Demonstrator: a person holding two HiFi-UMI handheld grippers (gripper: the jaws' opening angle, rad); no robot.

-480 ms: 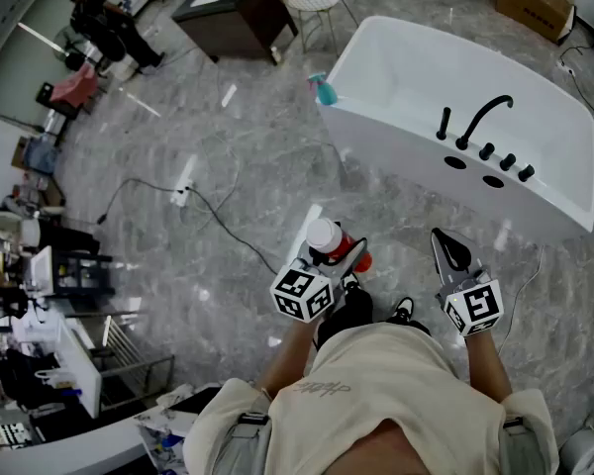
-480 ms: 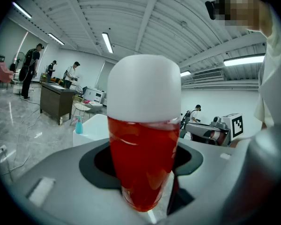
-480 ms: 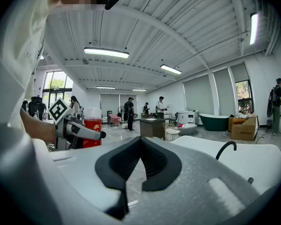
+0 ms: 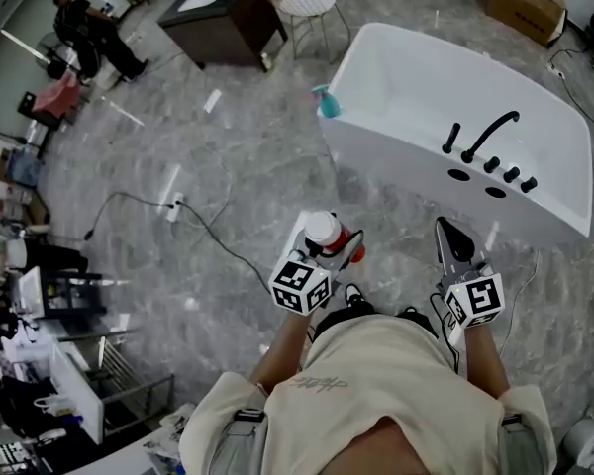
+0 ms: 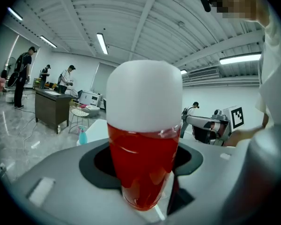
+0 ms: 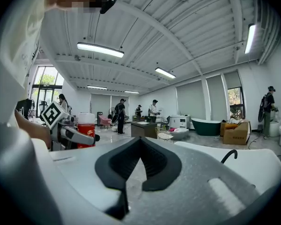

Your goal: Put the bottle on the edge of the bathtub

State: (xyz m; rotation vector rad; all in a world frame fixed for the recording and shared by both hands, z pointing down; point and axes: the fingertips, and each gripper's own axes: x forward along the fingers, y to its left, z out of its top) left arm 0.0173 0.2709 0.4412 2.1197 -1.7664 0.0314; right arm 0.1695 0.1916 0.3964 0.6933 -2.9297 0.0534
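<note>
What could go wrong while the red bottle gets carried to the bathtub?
The bottle might slip, since the left hand-held gripper grips only its lower part. The cable on the floor near the person's feet could trip them. On the bathtub edge, it could bump the teal spray bottle or slide in.

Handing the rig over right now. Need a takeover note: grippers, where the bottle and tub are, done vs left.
Left gripper: shut on the red clear plastic bottle with a white cap, held upright above the grey floor.
Right gripper: shut, empty.
White bathtub: ahead of both grippers, not reached. Black faucet on its near rim, teal spray bottle at its left corner.
Done: bottle is in the grip.
Left: carry it to the tub, stand it on the rim, probably clear of the faucet, then release.
</note>
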